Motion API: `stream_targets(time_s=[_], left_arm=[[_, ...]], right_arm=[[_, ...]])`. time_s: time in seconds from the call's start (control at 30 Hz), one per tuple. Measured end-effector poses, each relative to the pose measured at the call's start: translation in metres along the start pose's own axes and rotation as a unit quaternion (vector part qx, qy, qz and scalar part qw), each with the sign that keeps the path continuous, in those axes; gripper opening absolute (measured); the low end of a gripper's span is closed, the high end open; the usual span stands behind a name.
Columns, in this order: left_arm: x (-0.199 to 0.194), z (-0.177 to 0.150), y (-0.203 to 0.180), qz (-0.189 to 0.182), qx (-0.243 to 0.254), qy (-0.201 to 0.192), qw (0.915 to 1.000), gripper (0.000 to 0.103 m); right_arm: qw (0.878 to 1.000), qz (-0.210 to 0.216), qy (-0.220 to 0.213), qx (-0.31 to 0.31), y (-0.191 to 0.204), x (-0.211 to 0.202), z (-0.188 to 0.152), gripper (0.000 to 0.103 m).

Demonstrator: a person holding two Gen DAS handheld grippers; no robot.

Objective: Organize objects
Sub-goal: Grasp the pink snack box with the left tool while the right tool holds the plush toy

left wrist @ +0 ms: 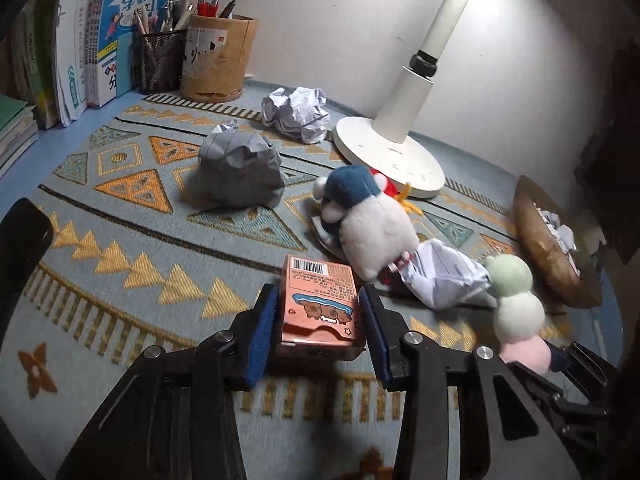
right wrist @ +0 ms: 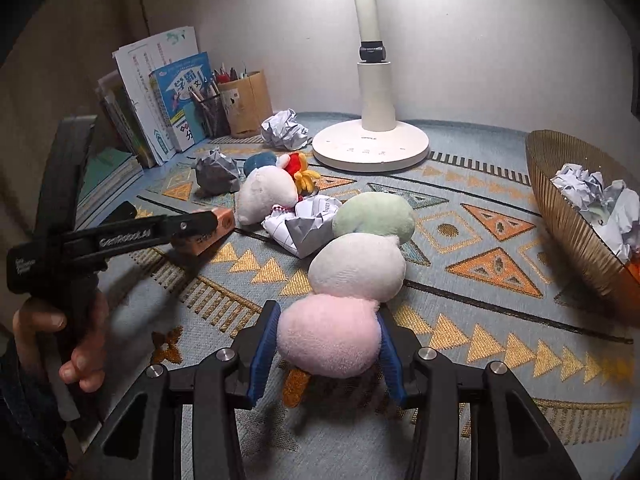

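My left gripper (left wrist: 320,320) is shut on a small pink carton (left wrist: 322,300) with a barcode and a cartoon print; its blue pads (left wrist: 262,324) press both long sides of the carton just over the patterned mat (left wrist: 132,240). The right wrist view shows that gripper (right wrist: 200,228) from the side, holding the carton (right wrist: 220,220). My right gripper (right wrist: 328,316) is shut on the pink end ball of a three-ball plush (right wrist: 356,264) coloured pink, white and green, which lies on the mat. That plush (left wrist: 516,308) also shows at the right of the left wrist view.
A blue-and-white penguin plush (left wrist: 372,224) lies mid-mat beside a crumpled paper (left wrist: 444,276). Two more paper balls (left wrist: 240,172) (left wrist: 296,114) sit further back. The white lamp base (left wrist: 392,156), pen holders (left wrist: 218,60), books (left wrist: 120,40) and a gold bowl (right wrist: 560,208) holding crumpled paper ring the mat.
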State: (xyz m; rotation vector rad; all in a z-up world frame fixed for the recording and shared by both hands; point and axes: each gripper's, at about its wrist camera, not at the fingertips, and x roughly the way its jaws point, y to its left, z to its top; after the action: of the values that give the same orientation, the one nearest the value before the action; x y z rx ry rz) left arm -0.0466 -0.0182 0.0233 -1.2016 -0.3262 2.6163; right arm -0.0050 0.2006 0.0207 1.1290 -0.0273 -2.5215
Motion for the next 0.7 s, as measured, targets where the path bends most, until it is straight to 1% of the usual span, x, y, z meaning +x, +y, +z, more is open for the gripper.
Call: stream_targets(time_s=[0.1,0.17,0.2,0.27,0.33,0.37,0.4,0.47,0.5,0.53,0.63,0.67,0.7], left_arm=[[-0.021,-0.021,-0.013,-0.015,0.018,0.003,0.9997,0.039],[-0.029,-0.033,-0.022,-0.022,0.026,0.008,0.9994,0.034],[-0.031,-0.037,-0.026,-0.027,0.026,0.012,0.9992,0.034],[-0.034,-0.045,-0.033,-0.029,0.031,0.017,0.999,0.034],[-0.034,-0.051,-0.039,-0.025,0.045,0.021,0.9985,0.034],[-0.033,-0.054,-0.042,-0.022,0.051,0.023,0.9982,0.035],[-0.032,-0.057,-0.043,-0.015,0.054,0.024,0.9981,0.035],[-0.032,-0.059,-0.043,0.002,0.052,0.021,0.9984,0.054],[-0.032,-0.06,-0.042,0.01,0.049,0.02,0.9985,0.055],[-0.033,-0.061,-0.04,0.011,0.047,0.019,0.9987,0.056],[-0.033,-0.061,-0.035,0.003,0.038,0.022,0.9991,0.057],[-0.031,-0.061,-0.034,0.0,0.032,0.022,0.9992,0.057],[-0.03,-0.06,-0.034,-0.002,0.025,0.024,0.9994,0.057]], right_arm=[[0.999,0.033,0.036,0.02,-0.006,-0.008,-0.015,0.045],[0.996,0.054,0.068,0.014,-0.009,-0.012,-0.027,0.045],[0.996,0.053,0.077,0.004,-0.009,-0.014,-0.033,0.045],[0.996,0.04,0.078,-0.014,-0.011,-0.021,-0.041,0.045],[0.996,0.044,0.081,-0.011,-0.015,-0.025,-0.045,0.046],[0.996,0.051,0.078,-0.006,-0.017,-0.026,-0.046,0.049],[0.996,0.056,0.072,-0.001,-0.02,-0.027,-0.047,0.059],[0.996,0.059,0.06,0.002,-0.019,-0.027,-0.048,0.072],[0.997,0.051,0.062,-0.006,-0.015,-0.026,-0.047,0.072],[0.997,0.043,0.062,-0.014,-0.012,-0.025,-0.047,0.072],[0.997,0.018,0.063,-0.031,-0.004,-0.023,-0.047,0.073],[0.998,0.003,0.062,-0.03,-0.003,-0.022,-0.045,0.073],[0.998,-0.014,0.063,-0.023,-0.005,-0.02,-0.044,0.075]])
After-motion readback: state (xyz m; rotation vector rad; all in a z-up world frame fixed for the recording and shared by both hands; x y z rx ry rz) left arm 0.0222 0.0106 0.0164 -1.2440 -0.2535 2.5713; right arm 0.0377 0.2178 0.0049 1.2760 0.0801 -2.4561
